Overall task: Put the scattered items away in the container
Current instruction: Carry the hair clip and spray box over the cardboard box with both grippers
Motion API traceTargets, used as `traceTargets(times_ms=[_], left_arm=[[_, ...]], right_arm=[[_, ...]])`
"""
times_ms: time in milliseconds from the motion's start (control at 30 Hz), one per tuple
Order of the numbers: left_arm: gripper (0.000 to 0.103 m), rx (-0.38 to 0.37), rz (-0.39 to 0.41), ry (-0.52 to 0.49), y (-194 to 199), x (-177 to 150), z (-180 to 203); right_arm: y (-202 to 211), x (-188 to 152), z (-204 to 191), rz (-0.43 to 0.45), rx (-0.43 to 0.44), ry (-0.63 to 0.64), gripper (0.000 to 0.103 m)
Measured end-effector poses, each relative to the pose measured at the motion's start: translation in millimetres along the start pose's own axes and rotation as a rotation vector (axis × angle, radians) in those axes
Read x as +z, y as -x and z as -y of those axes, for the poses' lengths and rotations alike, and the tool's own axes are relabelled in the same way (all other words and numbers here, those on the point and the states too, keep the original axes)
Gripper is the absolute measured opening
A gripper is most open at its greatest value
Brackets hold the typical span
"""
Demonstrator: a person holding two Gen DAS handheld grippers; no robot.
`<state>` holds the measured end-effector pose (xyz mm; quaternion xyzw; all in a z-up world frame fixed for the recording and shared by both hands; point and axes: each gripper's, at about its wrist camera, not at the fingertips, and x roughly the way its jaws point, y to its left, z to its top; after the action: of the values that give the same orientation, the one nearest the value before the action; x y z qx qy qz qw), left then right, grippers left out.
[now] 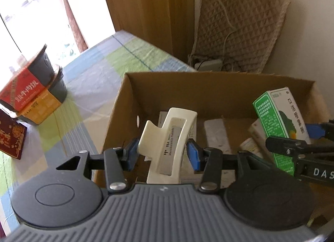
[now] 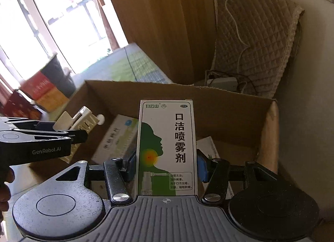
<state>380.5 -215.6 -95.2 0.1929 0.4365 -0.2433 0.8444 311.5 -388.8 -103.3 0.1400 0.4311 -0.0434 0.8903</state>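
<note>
While the left gripper clamps a cream hair claw clip above the cardboard box, the right gripper clamps an upright throat-spray carton.

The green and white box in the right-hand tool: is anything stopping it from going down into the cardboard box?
Nothing visible does. The right gripper holds the spray box upright over the open cardboard box. Other packs lie on the bottom beneath it.
</note>
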Motion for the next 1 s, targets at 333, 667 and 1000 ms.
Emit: traceTargets(times_ms=[333,667,1000], left_arm=[[0.044,0.009,-0.028,-0.084,-31.3,7.3,6.6],[0.044,0.006,-0.025,-0.127,-51.5,17.7,11.5],[0.044,-0.019,-0.048,-0.155,-69.4,16.1,18.0]], right_arm=[[-29.2,-0.1,-2.3,-0.038,-0.075,0.001,0.058],[-39.5,-5.0,-3.8,-0.069,-0.149,0.006,0.058],[-46.8,-5.5,-2.7,-0.074,-0.167,0.000,0.058]])
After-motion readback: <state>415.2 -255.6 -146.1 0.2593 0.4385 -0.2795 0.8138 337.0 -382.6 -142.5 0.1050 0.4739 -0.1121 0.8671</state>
